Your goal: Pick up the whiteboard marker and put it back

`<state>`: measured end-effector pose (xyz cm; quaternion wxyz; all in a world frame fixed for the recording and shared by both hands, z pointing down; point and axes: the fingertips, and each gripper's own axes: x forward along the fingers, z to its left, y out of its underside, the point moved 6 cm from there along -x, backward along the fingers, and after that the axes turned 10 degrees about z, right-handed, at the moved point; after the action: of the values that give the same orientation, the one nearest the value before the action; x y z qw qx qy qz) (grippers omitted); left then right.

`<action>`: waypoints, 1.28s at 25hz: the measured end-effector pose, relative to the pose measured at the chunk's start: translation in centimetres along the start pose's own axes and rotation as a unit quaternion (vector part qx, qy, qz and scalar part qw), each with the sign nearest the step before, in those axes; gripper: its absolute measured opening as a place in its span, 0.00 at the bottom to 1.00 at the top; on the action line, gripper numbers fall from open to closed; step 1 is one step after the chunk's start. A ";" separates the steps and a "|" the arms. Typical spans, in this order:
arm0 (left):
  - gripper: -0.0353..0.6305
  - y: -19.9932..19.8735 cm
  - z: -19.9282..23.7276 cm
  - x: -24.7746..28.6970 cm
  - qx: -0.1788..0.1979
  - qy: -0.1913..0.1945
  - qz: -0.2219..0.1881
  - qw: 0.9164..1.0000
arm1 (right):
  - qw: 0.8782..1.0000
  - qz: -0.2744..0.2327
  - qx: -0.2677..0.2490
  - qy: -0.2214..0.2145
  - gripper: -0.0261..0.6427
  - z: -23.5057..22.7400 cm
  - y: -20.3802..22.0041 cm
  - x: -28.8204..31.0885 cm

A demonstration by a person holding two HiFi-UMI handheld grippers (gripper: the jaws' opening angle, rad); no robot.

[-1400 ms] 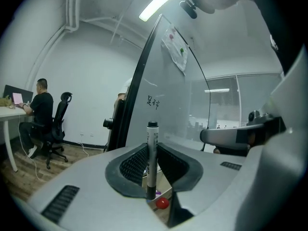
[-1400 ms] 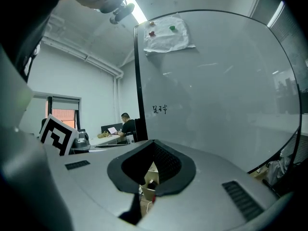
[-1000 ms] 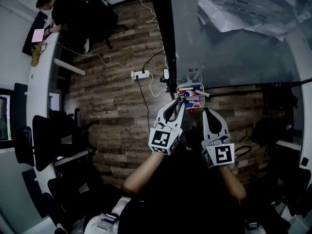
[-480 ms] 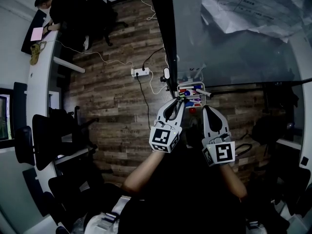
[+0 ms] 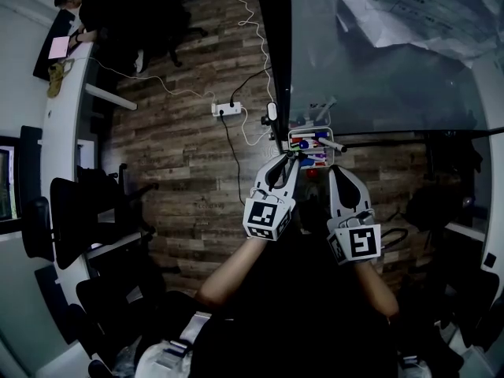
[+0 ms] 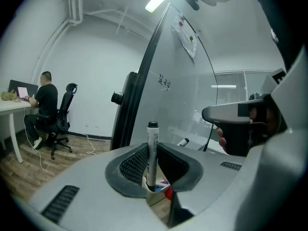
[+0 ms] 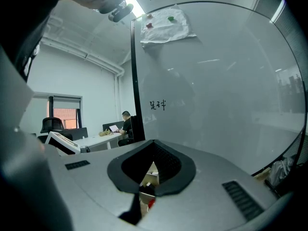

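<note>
A white whiteboard marker [image 6: 152, 150] with a black cap stands upright between the pads of my left gripper [image 6: 152, 146], which is shut on it. In the head view the left gripper [image 5: 290, 161] sits just in front of the marker tray [image 5: 309, 132] on the whiteboard's lower edge. Through the jaws, the tray [image 6: 155, 197] shows below with red and blue items in it. My right gripper [image 5: 335, 172] hangs beside the left one, a little nearer me. Its jaws [image 7: 153, 143] are shut with nothing between them.
The whiteboard [image 5: 378, 77] fills the upper right, with paper sheets [image 5: 417, 14] pinned high on it. Another marker [image 5: 331, 144] lies across the tray's right end. A power strip [image 5: 226, 109] and cables lie on the wood floor. A person [image 5: 102, 14] sits at a far desk. Office chairs [image 5: 71, 219] stand at left.
Only the head view has shifted slightly. Both grippers stay where they were in front of the tray, and the left one still holds the marker.
</note>
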<state>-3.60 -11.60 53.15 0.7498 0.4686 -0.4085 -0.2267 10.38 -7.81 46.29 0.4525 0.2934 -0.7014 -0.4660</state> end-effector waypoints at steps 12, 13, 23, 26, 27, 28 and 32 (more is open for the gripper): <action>0.16 1.0 -0.1 0.6 0.001 -0.003 0.012 1.000 | 1.000 -0.004 0.001 -0.008 0.06 0.0 0.2 0.1; 0.16 1.1 -0.1 0.6 0.001 -0.003 0.012 1.000 | 1.000 -0.003 0.001 -0.007 0.06 -0.1 0.2 0.1; 0.16 1.8 0.1 1.1 -0.005 -0.001 0.023 1.000 | 1.000 0.001 -0.002 -0.007 0.06 -0.2 0.1 0.4; 0.16 1.7 0.0 1.2 -0.005 0.001 0.024 1.000 | 1.000 0.000 0.002 -0.008 0.06 -0.2 -0.1 0.5; 0.16 1.7 0.0 1.2 -0.005 0.002 0.023 1.000 | 1.000 -0.001 0.001 -0.008 0.06 -0.2 -0.1 0.5; 0.16 1.8 0.0 1.1 -0.007 0.002 0.022 1.000 | 1.000 -0.001 0.000 -0.008 0.06 -0.2 -0.1 0.5; 0.16 1.9 0.1 1.0 -0.014 0.001 0.019 1.000 | 1.000 -0.001 -0.001 -0.008 0.06 -0.2 0.0 0.3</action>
<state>-3.20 -11.54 55.23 0.7606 0.4504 -0.4137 -0.2180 10.47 -8.16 46.49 0.4467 0.2895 -0.7043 -0.4698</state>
